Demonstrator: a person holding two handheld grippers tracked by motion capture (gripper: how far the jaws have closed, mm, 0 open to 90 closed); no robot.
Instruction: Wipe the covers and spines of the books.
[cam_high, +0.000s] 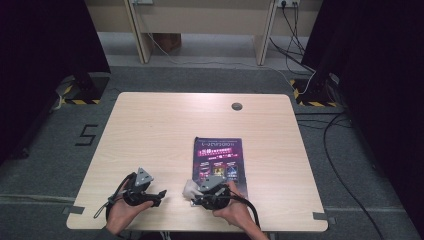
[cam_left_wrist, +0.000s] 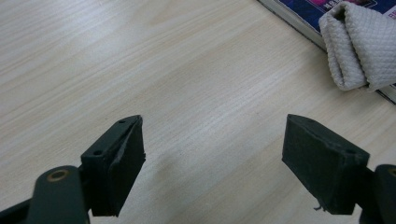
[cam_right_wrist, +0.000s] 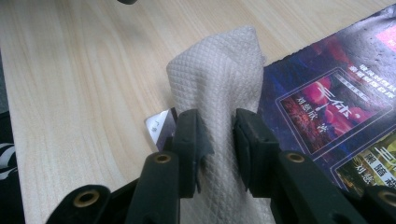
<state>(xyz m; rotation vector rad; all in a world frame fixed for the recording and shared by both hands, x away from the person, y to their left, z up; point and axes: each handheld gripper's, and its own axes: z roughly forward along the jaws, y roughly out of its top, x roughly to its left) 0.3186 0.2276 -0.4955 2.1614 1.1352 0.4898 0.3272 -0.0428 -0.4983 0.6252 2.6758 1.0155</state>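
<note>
A folded white cloth (cam_right_wrist: 219, 70) with a quilted weave lies at the near left corner of a dark purple book (cam_high: 218, 160) on the wooden table (cam_high: 165, 130). My right gripper (cam_right_wrist: 219, 140) is shut on the cloth, both pads pinching its fold. In the high view the same cloth (cam_high: 190, 188) shows just left of the right gripper (cam_high: 201, 197). My left gripper (cam_high: 159, 195) rests low over bare wood near the front edge, left of the cloth. Its jaws stand wide apart with nothing between them (cam_left_wrist: 212, 154). From the left gripper view the cloth (cam_left_wrist: 357, 44) lies ahead at upper right.
A round cable hole (cam_high: 237, 106) sits near the table's far edge. Beyond the table stand a wooden desk frame (cam_high: 200, 25) and cables (cam_high: 345, 165) on the grey floor. Dark curtains flank both sides.
</note>
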